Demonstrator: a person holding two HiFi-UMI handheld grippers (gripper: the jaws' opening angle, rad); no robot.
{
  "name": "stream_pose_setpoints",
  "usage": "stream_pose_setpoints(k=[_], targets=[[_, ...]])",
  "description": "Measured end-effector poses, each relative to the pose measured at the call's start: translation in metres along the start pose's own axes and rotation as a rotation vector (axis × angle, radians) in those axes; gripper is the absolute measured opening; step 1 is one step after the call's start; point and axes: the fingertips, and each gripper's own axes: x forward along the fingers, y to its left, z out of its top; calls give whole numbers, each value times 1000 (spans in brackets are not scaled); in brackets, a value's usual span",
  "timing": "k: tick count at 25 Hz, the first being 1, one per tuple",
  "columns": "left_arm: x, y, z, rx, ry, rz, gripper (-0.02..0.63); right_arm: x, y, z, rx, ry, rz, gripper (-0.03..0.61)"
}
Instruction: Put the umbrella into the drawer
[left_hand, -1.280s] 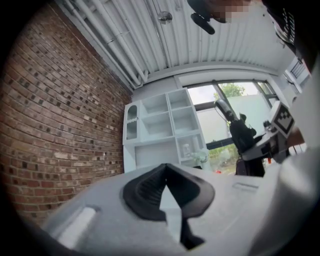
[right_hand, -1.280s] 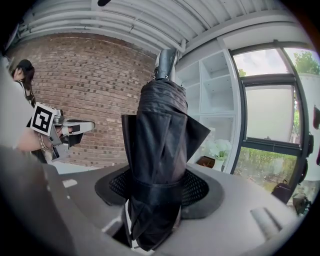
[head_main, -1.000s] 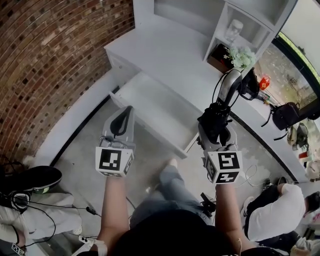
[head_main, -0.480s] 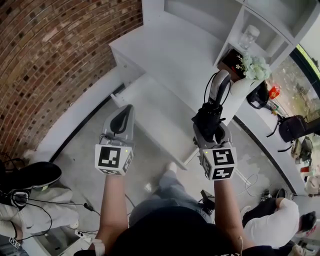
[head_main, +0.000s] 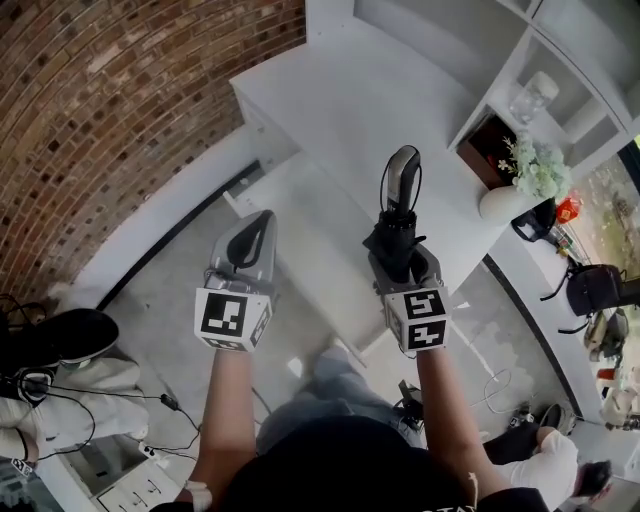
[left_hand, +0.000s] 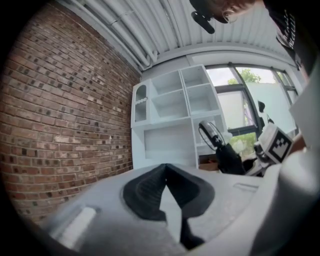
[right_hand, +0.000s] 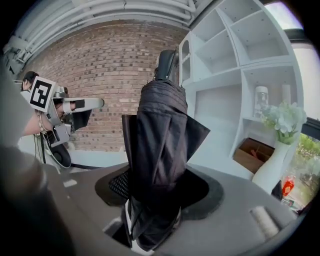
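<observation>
A folded black umbrella (head_main: 396, 222) with a grey handle sticks up out of my right gripper (head_main: 398, 256), whose jaws are shut on its fabric; in the right gripper view the umbrella (right_hand: 160, 150) fills the middle. It hangs over the right end of the open white drawer (head_main: 300, 230), which is pulled out from the white cabinet (head_main: 350, 100). My left gripper (head_main: 252, 236) is shut with nothing in it, above the drawer's left part. In the left gripper view my left gripper (left_hand: 167, 192) is seen closed, and the umbrella (left_hand: 222, 150) shows at the right.
A white shelf unit (head_main: 560, 70) stands at the right with a glass jar (head_main: 528, 97), a white vase of flowers (head_main: 520, 185) and a brown box (head_main: 490, 147). A brick wall (head_main: 100, 110) is at the left. A person's shoe (head_main: 55, 340) and cables lie on the floor.
My right gripper has carried the umbrella leftward, from beside the drawer's right end to above it. The left gripper has barely moved.
</observation>
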Motion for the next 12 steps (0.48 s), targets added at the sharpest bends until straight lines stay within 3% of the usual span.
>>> stream_pose_setpoints(k=[12], targets=[[30,4,-28,-10,69,27,0,72,12,-45,-23,158,161,258]])
